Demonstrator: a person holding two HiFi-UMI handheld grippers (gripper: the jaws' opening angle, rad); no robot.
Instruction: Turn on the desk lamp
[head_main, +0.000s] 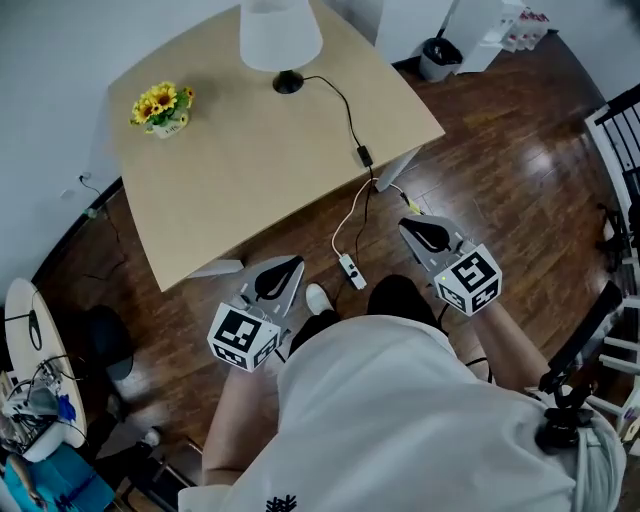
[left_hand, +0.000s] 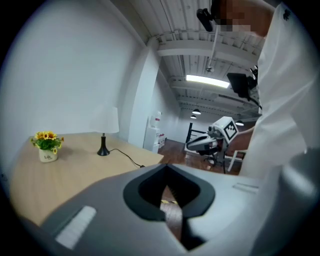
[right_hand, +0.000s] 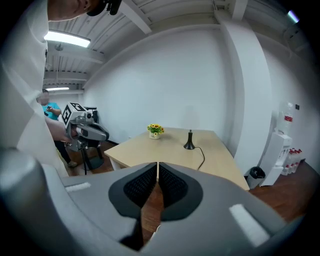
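The desk lamp has a white shade and a black base and stands at the far edge of the beige table. Its black cord carries an inline switch near the table's right edge, then drops to a white power strip on the floor. My left gripper and right gripper are both held over the floor in front of the table, well short of the lamp. Each is shut with nothing in it. The lamp also shows in the left gripper view, and its base in the right gripper view.
A small pot of sunflowers sits on the table's left side. A dark bin stands beyond the table's far right corner. A chair frame is at the right, a dark stool at the left.
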